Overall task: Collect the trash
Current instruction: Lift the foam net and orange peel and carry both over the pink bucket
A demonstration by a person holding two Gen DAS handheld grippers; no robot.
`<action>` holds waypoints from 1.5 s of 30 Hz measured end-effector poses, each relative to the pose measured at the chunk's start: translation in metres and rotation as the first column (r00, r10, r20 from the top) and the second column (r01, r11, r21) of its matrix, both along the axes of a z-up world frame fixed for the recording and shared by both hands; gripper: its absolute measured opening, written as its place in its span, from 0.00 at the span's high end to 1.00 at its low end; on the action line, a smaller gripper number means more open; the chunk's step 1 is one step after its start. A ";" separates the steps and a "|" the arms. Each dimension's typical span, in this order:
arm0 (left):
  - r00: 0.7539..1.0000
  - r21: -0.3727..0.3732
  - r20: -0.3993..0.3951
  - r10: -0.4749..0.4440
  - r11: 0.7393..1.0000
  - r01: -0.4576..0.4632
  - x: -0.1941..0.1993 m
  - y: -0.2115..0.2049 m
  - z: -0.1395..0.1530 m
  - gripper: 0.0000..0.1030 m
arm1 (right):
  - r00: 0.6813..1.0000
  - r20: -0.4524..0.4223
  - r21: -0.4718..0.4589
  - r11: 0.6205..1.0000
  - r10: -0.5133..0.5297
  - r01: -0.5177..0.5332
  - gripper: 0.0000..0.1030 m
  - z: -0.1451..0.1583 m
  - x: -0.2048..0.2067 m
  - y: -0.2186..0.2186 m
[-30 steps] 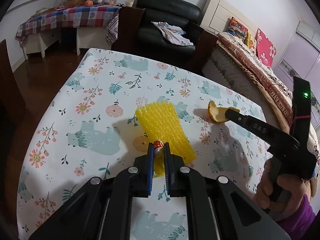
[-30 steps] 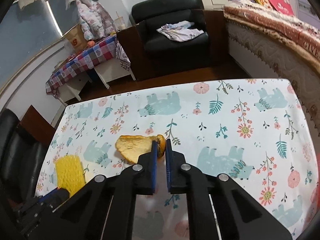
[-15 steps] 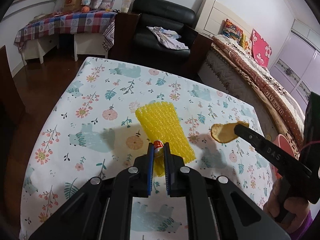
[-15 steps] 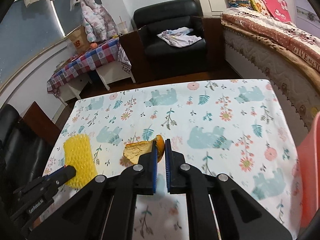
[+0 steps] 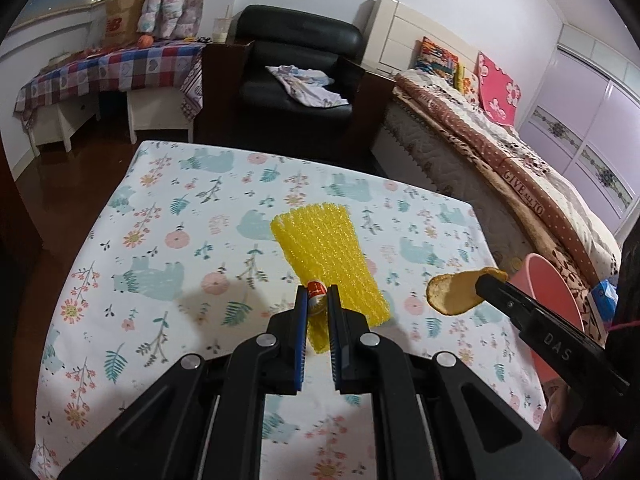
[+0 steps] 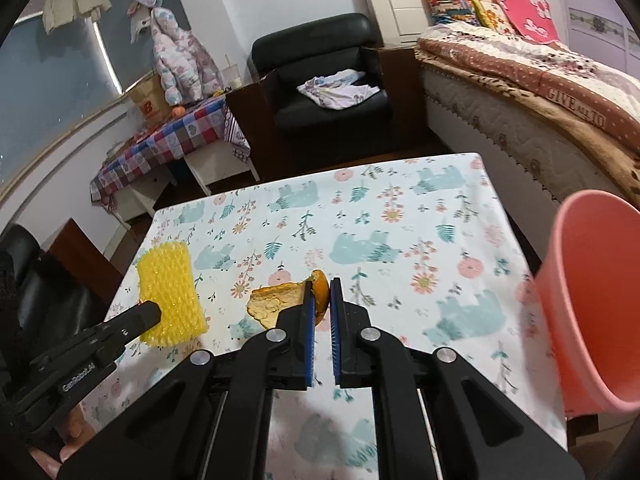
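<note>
My left gripper (image 5: 317,294) is shut on the near end of a yellow foam fruit net (image 5: 326,252), which has a small red-and-white label at the pinch and hangs above the floral tablecloth (image 5: 168,240). In the right wrist view the same yellow net (image 6: 168,292) shows at the left, held up by the left gripper (image 6: 150,312). My right gripper (image 6: 322,288) is shut on an orange peel (image 6: 276,304), lifted off the cloth. From the left wrist view that peel (image 5: 452,292) hangs near the table's right edge, close to a pink bin (image 5: 548,300).
The pink bin (image 6: 592,300) stands off the table's right side. Beyond the table are a black armchair (image 5: 296,64) with cloth on it, a bed (image 5: 500,152) on the right and a checked side table (image 5: 104,68) on the left.
Both grippers rose off the table with their loads. The right one carried the peel rightward toward the table edge, and the pink bin came into view. The net stays gripped.
</note>
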State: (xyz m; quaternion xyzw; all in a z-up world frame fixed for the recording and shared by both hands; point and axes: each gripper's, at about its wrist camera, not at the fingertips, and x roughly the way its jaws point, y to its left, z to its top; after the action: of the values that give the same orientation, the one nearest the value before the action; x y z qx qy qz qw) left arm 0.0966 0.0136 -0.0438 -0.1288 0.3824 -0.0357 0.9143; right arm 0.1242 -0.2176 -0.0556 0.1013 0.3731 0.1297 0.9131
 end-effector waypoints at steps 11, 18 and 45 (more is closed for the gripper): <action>0.995 0.019 0.043 -0.091 0.996 0.091 -0.008 -0.046 0.021 0.92 | 0.994 0.042 0.021 0.995 -0.097 0.096 0.93 0.016 -0.032 -0.050; 0.986 0.038 0.061 -0.153 0.988 0.151 -0.009 -0.079 0.032 0.92 | 0.988 0.058 0.032 0.989 -0.147 0.145 0.93 0.019 -0.046 -0.077; 0.936 0.109 0.112 -0.334 0.940 0.323 -0.003 -0.192 0.053 0.92 | 0.933 0.102 0.079 0.938 -0.345 0.339 0.93 0.032 -0.080 -0.171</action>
State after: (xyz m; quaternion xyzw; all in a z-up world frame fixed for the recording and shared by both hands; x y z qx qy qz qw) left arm 0.0936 -0.1781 0.0097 -0.0200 0.3397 -0.1792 0.9231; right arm 0.0439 -0.3888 -0.0233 0.1846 0.2930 -0.0144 0.9380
